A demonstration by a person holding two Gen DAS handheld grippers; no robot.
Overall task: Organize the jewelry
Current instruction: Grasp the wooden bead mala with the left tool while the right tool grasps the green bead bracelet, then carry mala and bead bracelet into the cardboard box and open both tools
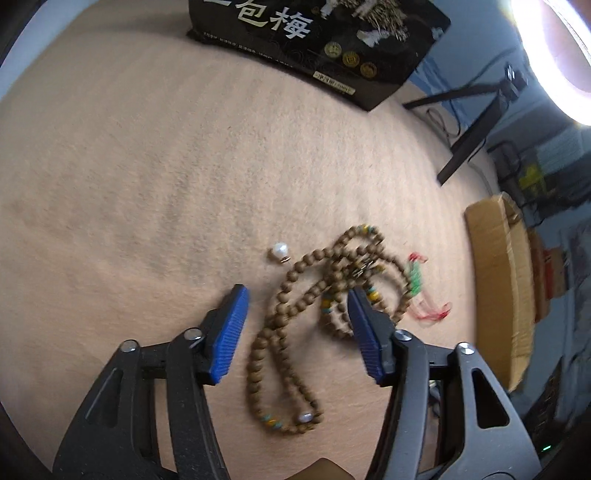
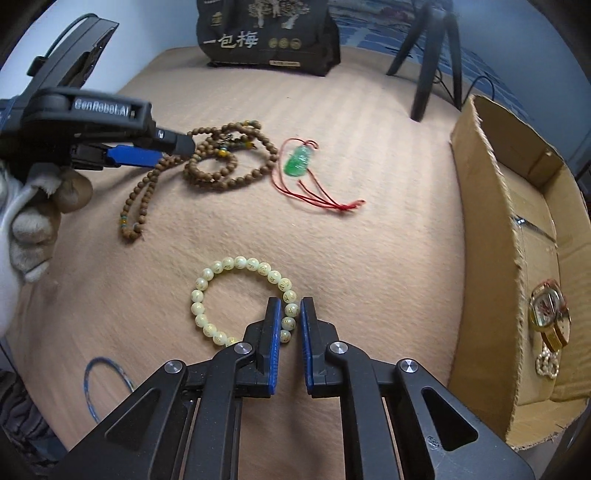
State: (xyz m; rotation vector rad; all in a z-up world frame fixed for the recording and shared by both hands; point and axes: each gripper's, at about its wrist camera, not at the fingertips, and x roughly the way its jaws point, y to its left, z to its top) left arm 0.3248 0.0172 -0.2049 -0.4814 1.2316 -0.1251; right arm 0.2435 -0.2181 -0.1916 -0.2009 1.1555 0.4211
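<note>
Nearest in the right wrist view, the right gripper points steeply down at a tan cloth-covered surface, its blue-padded jaws closed on the near right arc of a pale bead bracelet; the pinch on one short stretch of beads looks meant to lift the whole loop at once. The bracelet is a ring of cream-yellow round beads with gold markings, lying flat, its far side free. To the near left lies a thin blue bangle. To the right stands an open cardboard box, apparently the collecting place, since a gold-cased wristwatch and a small pearl piece already lie inside. Farther off, a green jade pendant on red cord rests alone. Left of it, the left gripper, in a white-gloved hand, hangs with jaws apart astride a tangled brown wooden bead strand, pads not pressing it, probably lining up a grab. A loose pearl bead sits just beyond. Farthest stands a dark snack bag.
</note>
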